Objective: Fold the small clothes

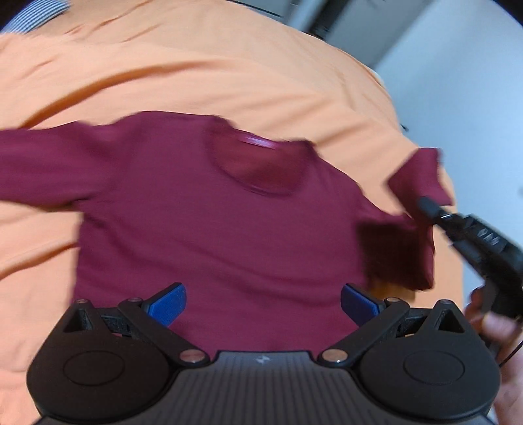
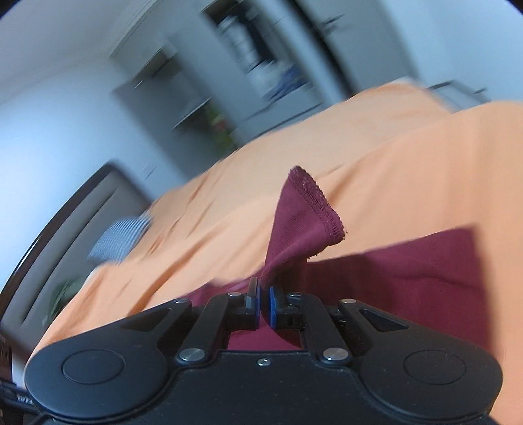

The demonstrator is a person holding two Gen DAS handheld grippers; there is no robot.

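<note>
A small maroon long-sleeved shirt (image 1: 209, 209) lies flat on an orange sheet (image 1: 196, 65), neckline away from me. My left gripper (image 1: 261, 305) hovers open over the shirt's lower body, blue pads (image 1: 168, 304) wide apart with nothing between them. My right gripper (image 1: 428, 204) comes in from the right, shut on the shirt's right sleeve cuff (image 1: 420, 175), which is lifted off the sheet. In the right wrist view the gripper (image 2: 264, 296) pinches the cuff (image 2: 307, 212), whose stitched hem stands up above the fingers.
A blue-and-white striped cloth (image 1: 36, 14) lies at the far left corner of the sheet, also visible as the striped cloth (image 2: 121, 240). Blurred grey shelving (image 2: 255, 65) and white walls stand behind. A hand (image 1: 500, 330) holds the right gripper.
</note>
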